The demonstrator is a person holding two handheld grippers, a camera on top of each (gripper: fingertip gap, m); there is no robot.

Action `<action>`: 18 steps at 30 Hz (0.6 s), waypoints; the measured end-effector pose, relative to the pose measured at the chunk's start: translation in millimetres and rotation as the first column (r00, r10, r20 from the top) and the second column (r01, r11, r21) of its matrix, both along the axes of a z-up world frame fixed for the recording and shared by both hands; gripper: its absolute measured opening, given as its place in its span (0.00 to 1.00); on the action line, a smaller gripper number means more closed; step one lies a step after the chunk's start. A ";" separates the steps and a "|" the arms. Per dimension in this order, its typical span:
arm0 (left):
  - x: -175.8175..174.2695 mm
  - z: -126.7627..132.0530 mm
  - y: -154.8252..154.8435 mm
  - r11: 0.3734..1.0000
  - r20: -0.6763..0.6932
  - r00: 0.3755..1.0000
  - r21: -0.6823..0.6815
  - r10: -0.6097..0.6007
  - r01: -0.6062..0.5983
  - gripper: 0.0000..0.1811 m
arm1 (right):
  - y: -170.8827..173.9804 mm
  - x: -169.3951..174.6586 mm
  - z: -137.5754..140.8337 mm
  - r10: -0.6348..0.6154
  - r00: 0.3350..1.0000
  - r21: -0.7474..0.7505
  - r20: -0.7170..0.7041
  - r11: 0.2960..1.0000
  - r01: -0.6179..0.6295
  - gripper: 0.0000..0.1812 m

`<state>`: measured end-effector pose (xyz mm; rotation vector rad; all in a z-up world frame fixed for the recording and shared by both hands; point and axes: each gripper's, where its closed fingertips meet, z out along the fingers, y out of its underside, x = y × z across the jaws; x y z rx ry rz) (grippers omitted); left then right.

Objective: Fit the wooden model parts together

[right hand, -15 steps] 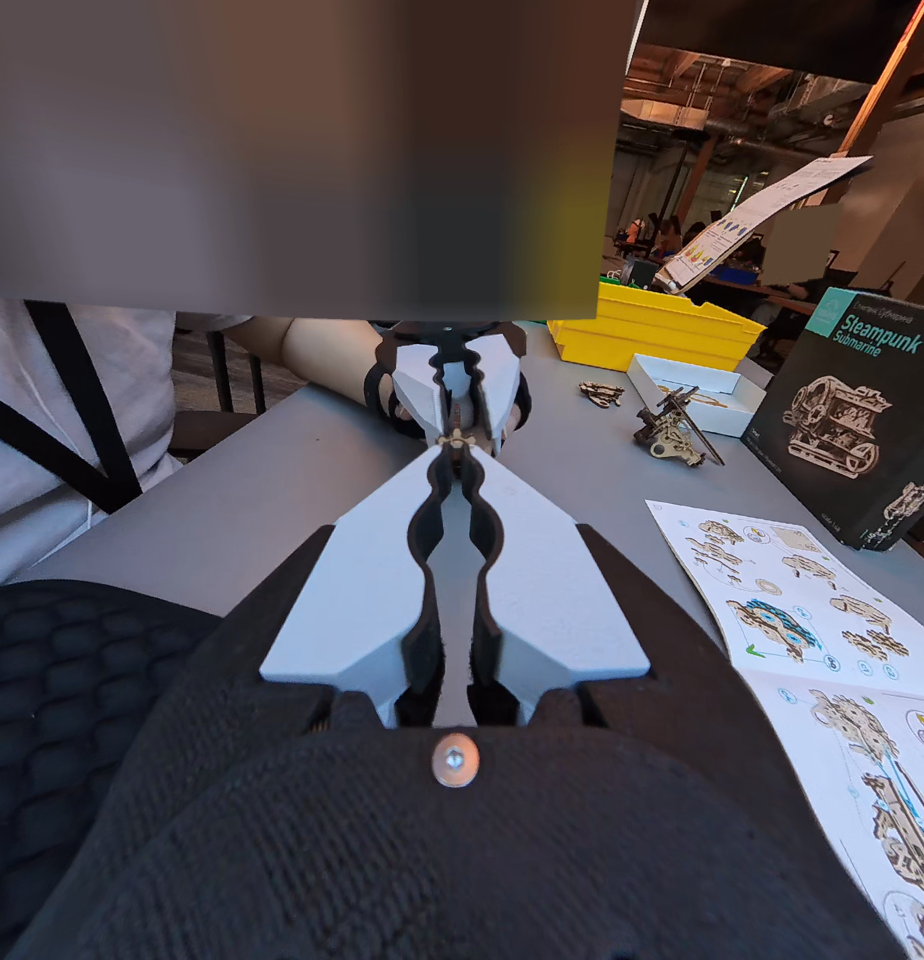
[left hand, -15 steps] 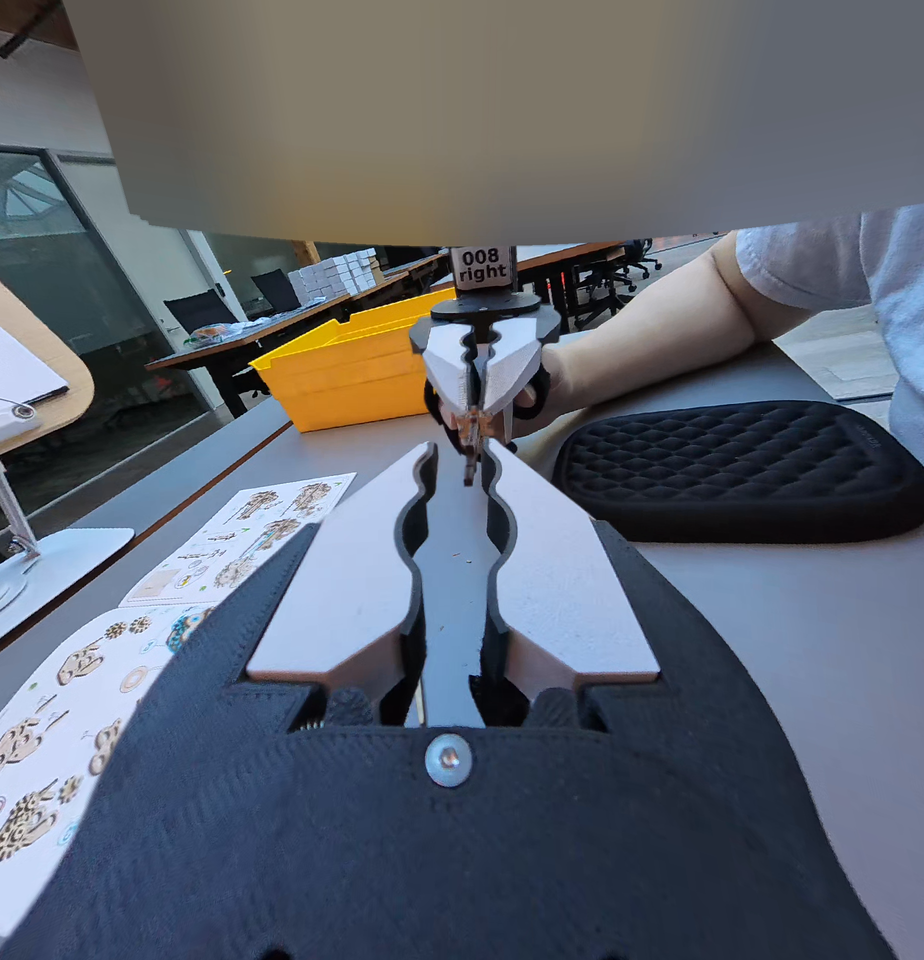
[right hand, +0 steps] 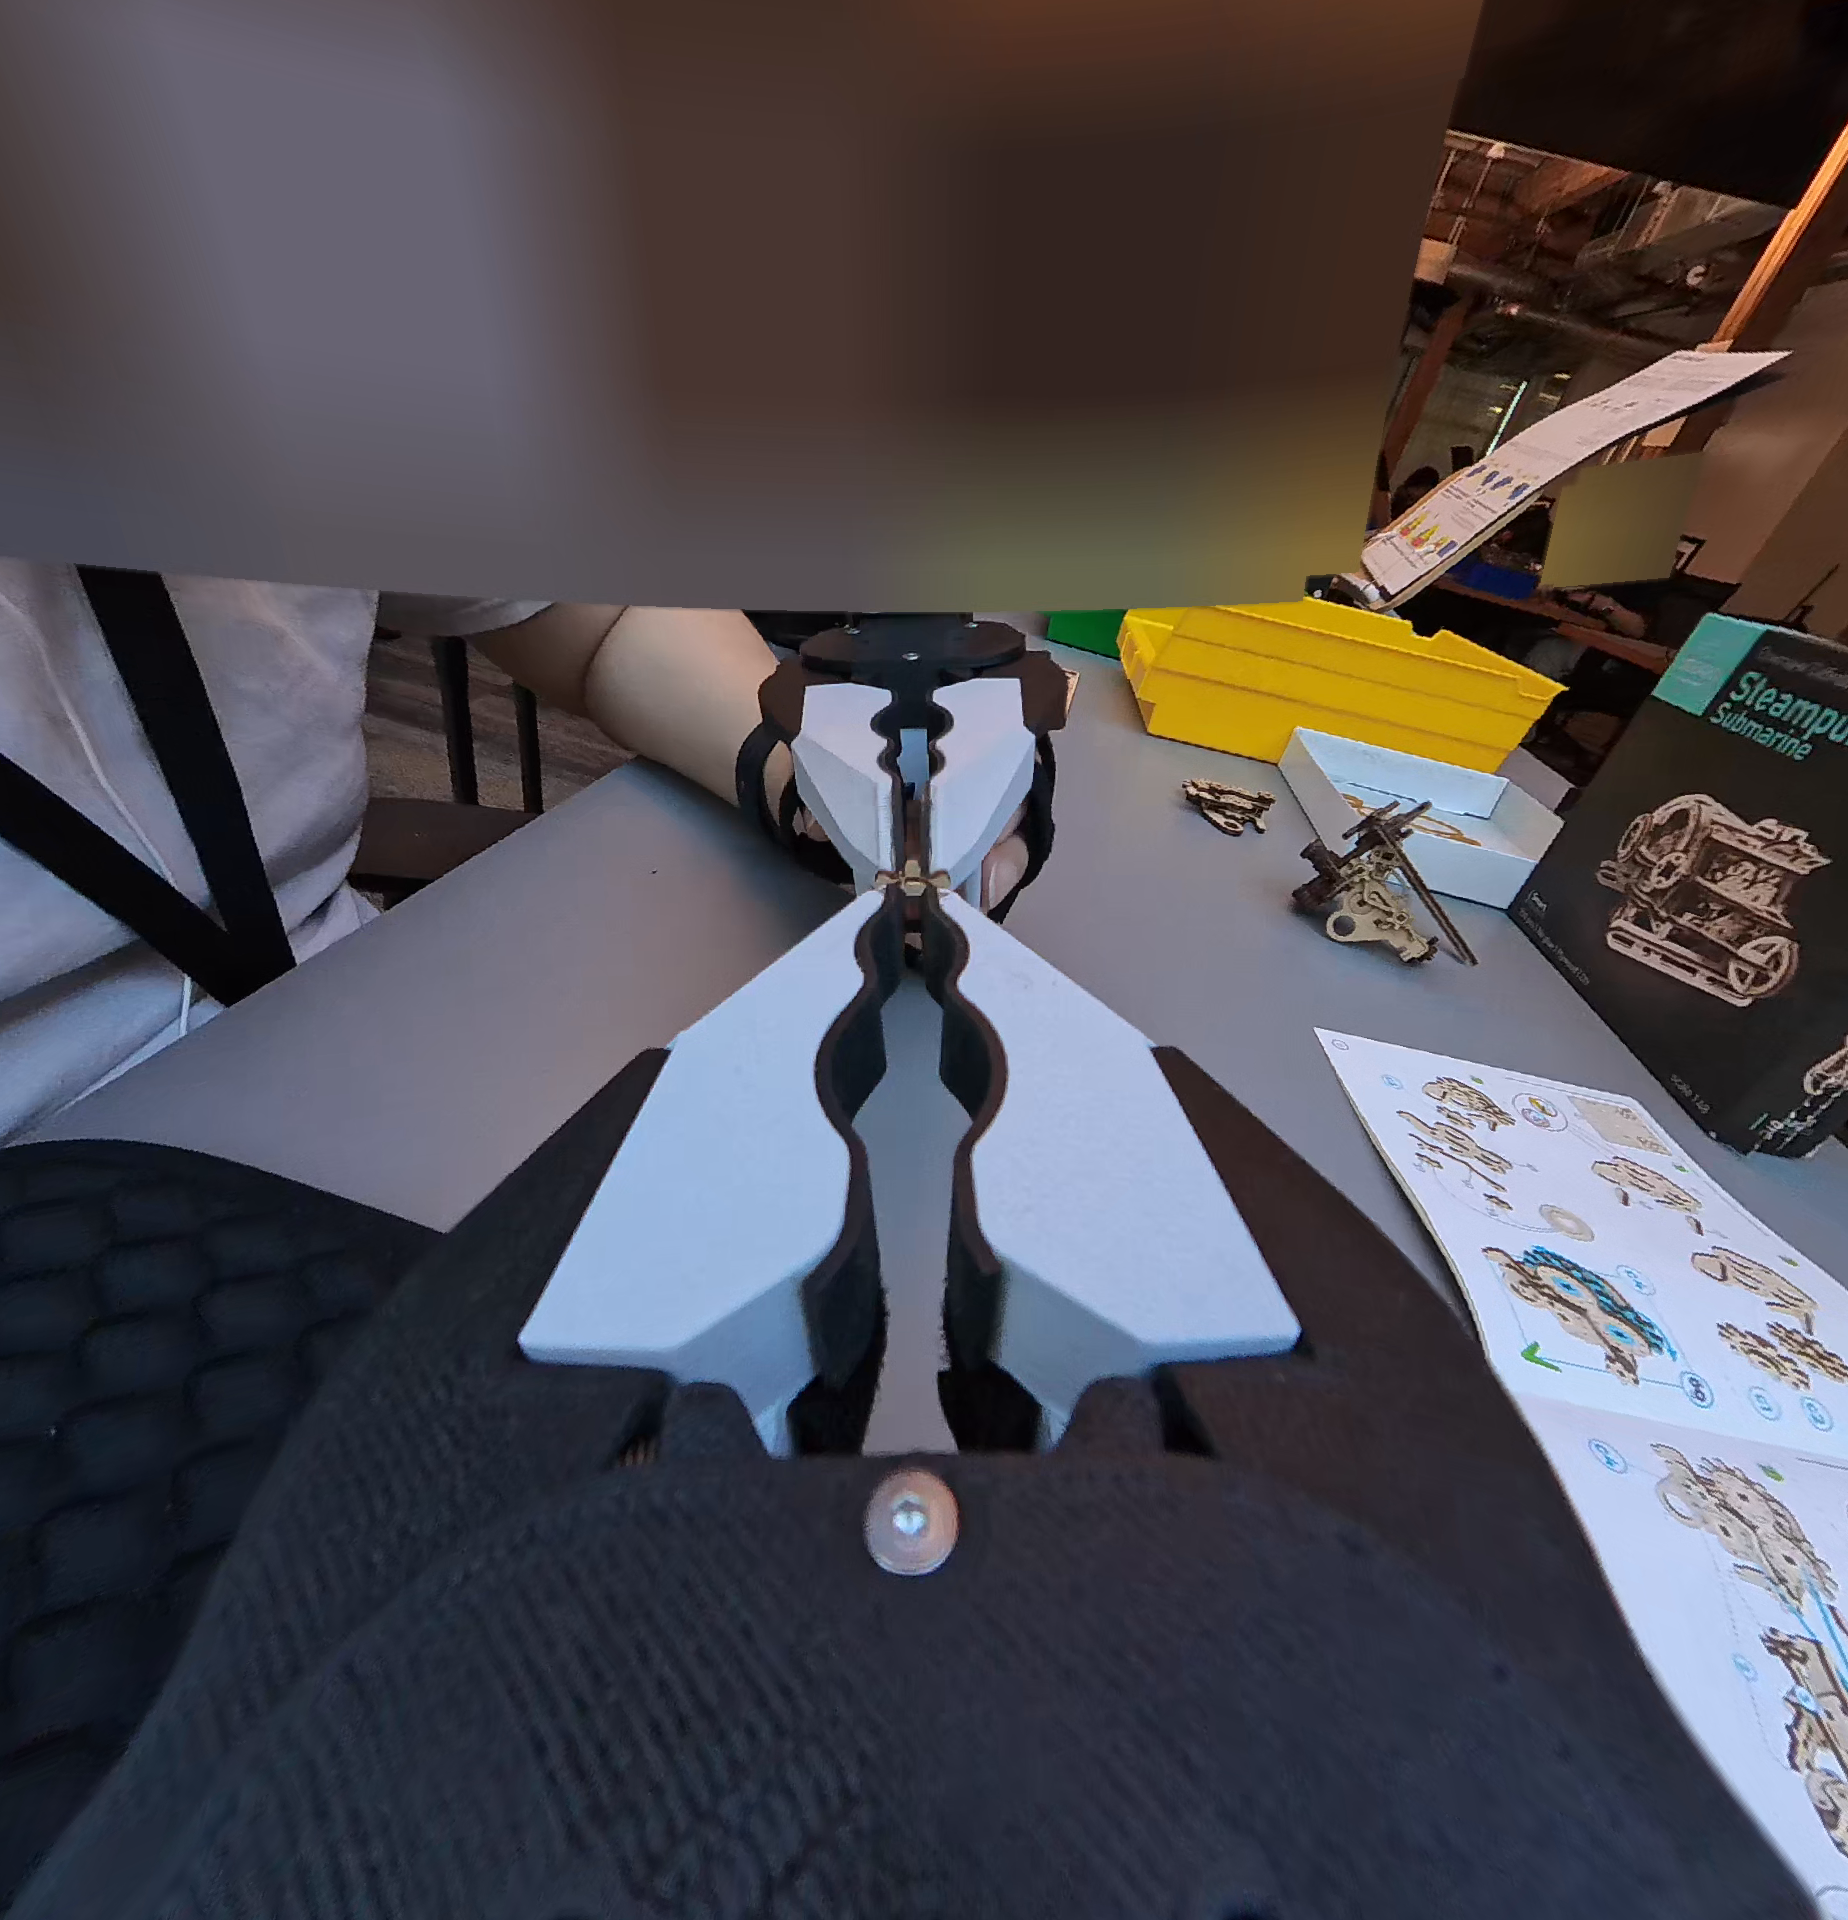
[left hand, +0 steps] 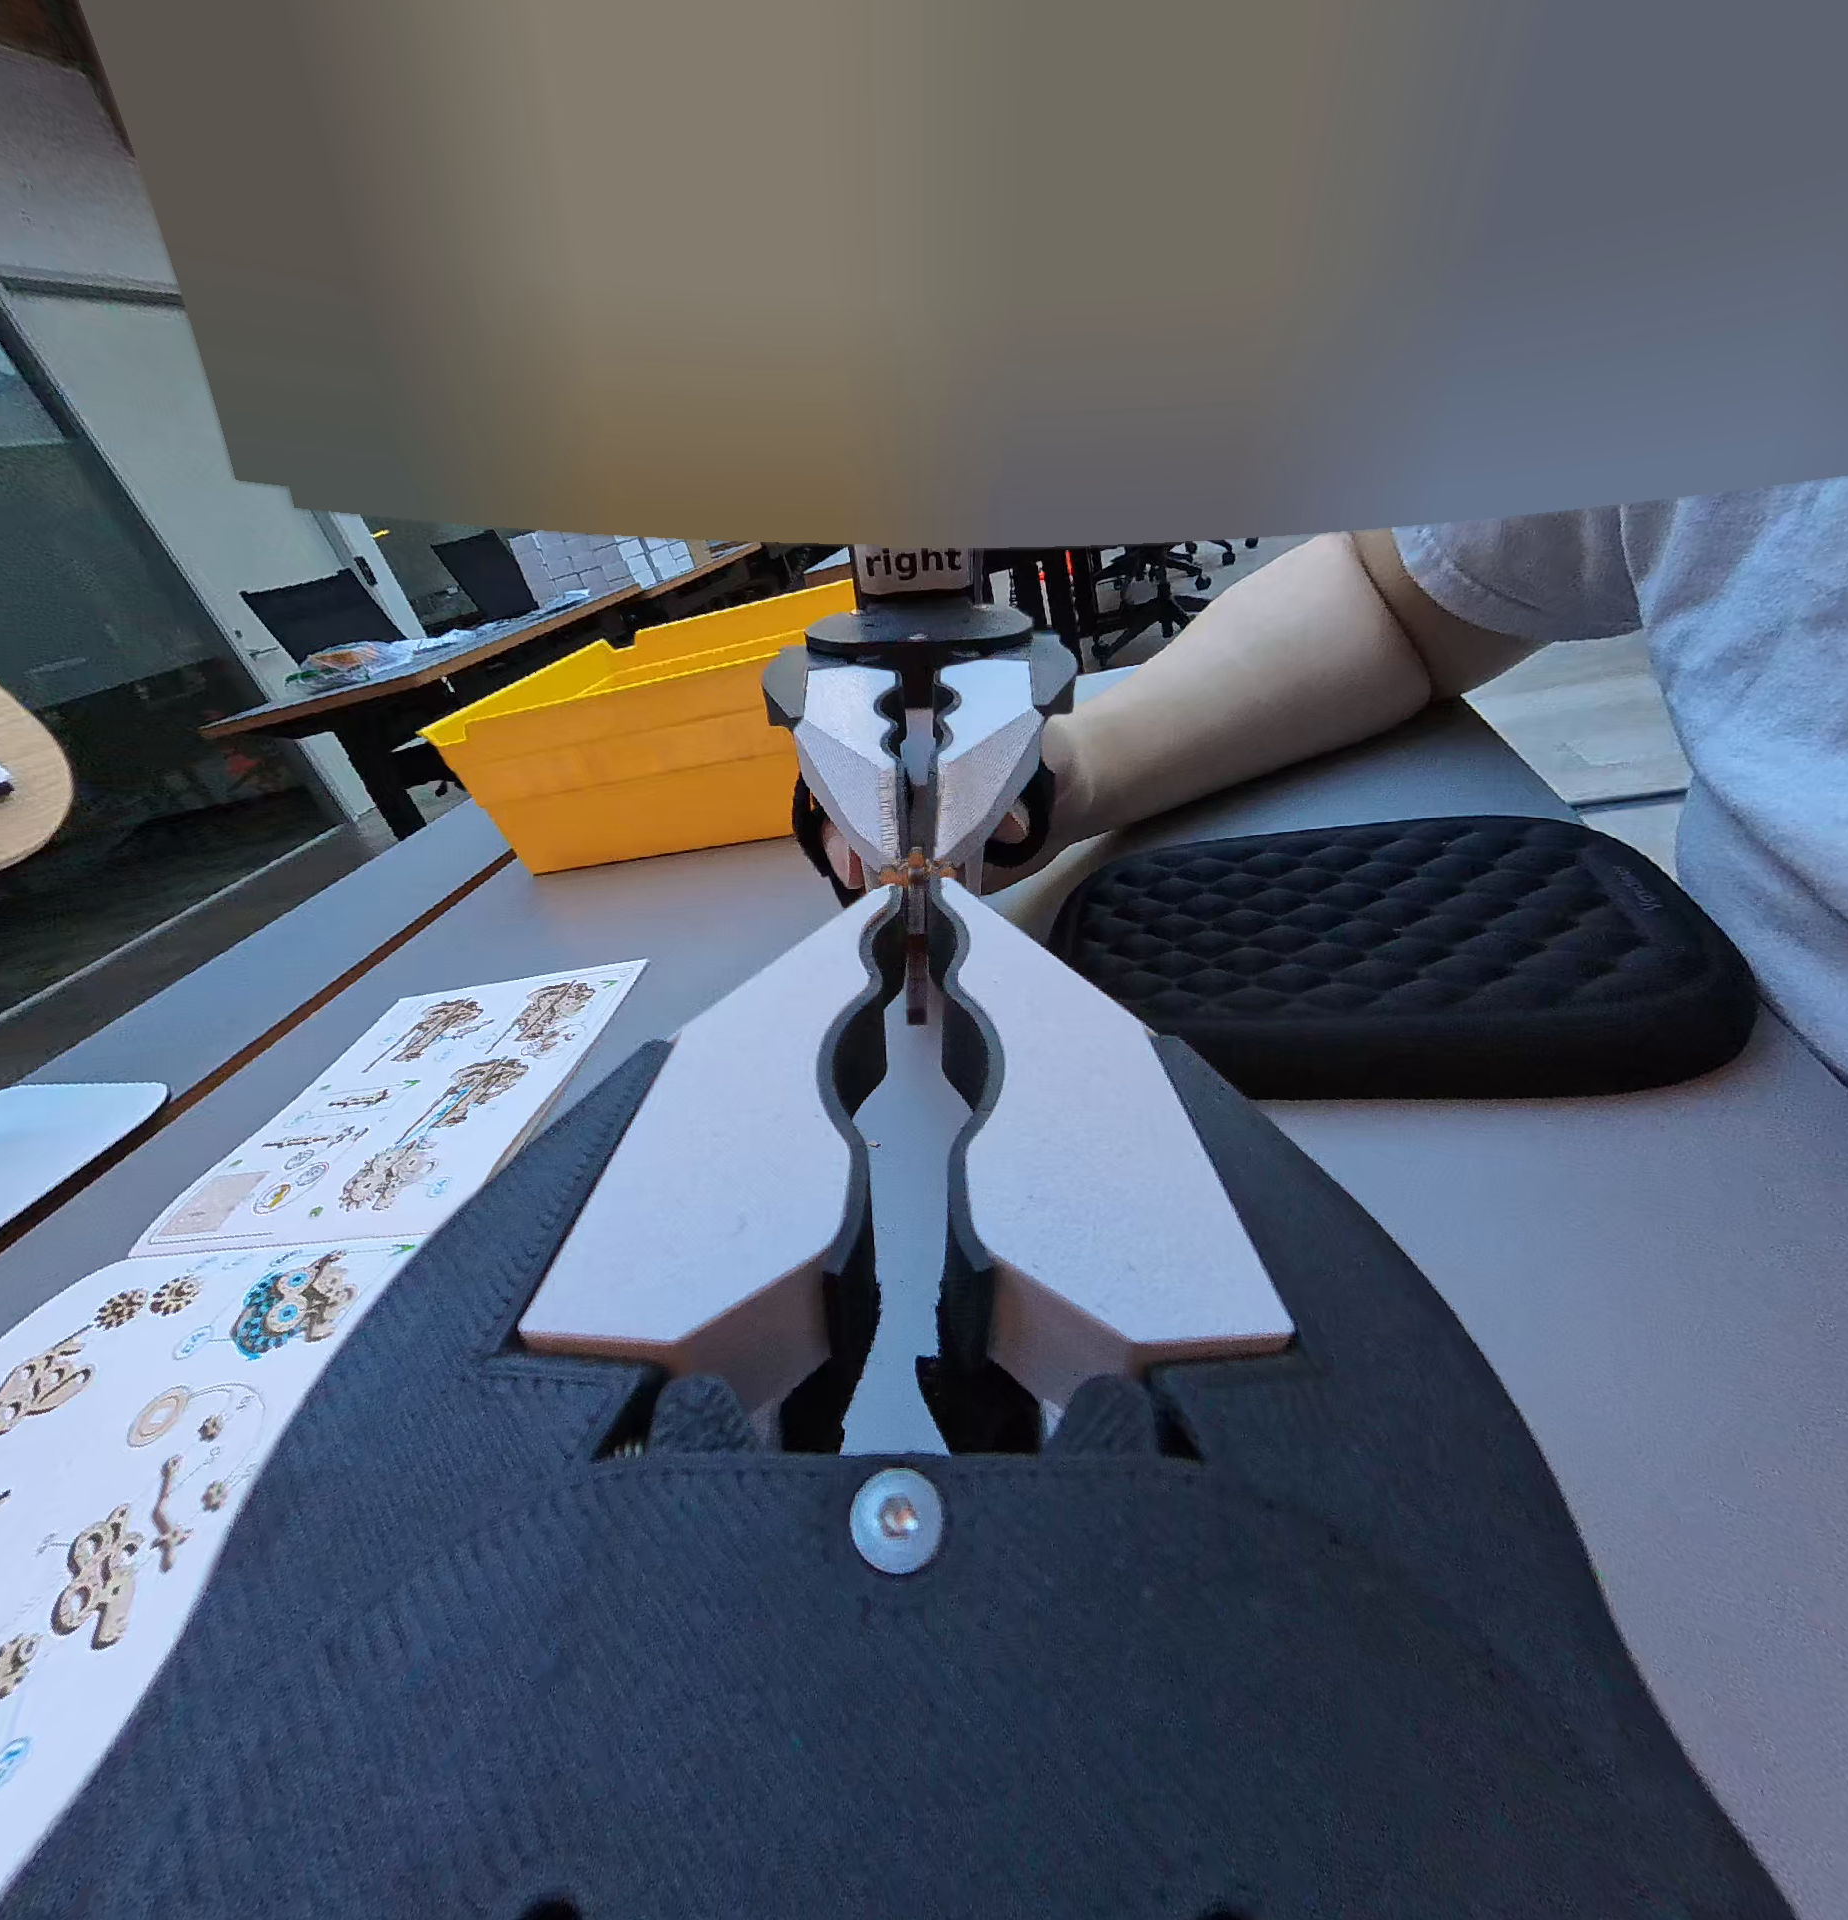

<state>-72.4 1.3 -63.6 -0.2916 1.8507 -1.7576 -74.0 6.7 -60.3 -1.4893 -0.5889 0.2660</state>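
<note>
Left jaws: the left gripper (left hand: 915,914) has its fingers drawn nearly together, clenched on a thin dark wooden strip (left hand: 916,971) that stands on edge in the gap at its tips.
Right jaws: the right gripper (right hand: 912,902) is likewise pinched tight at the tips, on a small wooden part (right hand: 912,879) with light-coloured prongs.
Meeting point: the two grippers face each other tip to tip at 12 o'clock in both wrist views; the pronged part (left hand: 914,869) sits right between the two sets of tips, touching the strip, above the worktop (right hand: 504,997).
Whether fully seated: cannot tell.
Hands: a hand (right hand: 1003,868) wraps the far gripper in each view.
Pad: a black quilted cushion (left hand: 1398,945) lies at 2 o'clock in the left view.
Half-built model: a wooden assembly (right hand: 1372,899) stands at 2 o'clock in the right view, a smaller wooden piece (right hand: 1226,805) just beyond it.
Tray: a white tray (right hand: 1419,810) sits behind the assembly.
Box: a dark kit box (right hand: 1730,883) stands at 3 o'clock.
Instructions: printed sheets (right hand: 1626,1299) lie at 4 o'clock.
Bins: yellow bins (left hand: 639,748) at 11 o'clock in the left view.
</note>
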 end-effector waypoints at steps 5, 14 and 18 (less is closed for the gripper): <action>-0.3 -2.7 -1.1 0.999 -0.026 1.000 0.034 -0.015 0.016 0.00 | 0.0 -0.4 -1.4 -0.033 0.998 0.006 0.059 0.999 0.033 0.00; -5.6 -1.5 -2.6 0.998 -0.026 0.998 0.031 -0.055 0.056 0.00 | -1.9 -6.6 1.2 -0.022 0.998 -0.034 0.063 0.999 0.024 0.00; -9.1 -3.1 -5.0 0.996 -0.037 0.996 0.034 -0.087 0.088 0.00 | -4.9 -10.7 -1.1 0.034 0.998 -0.068 0.062 0.997 -0.030 0.00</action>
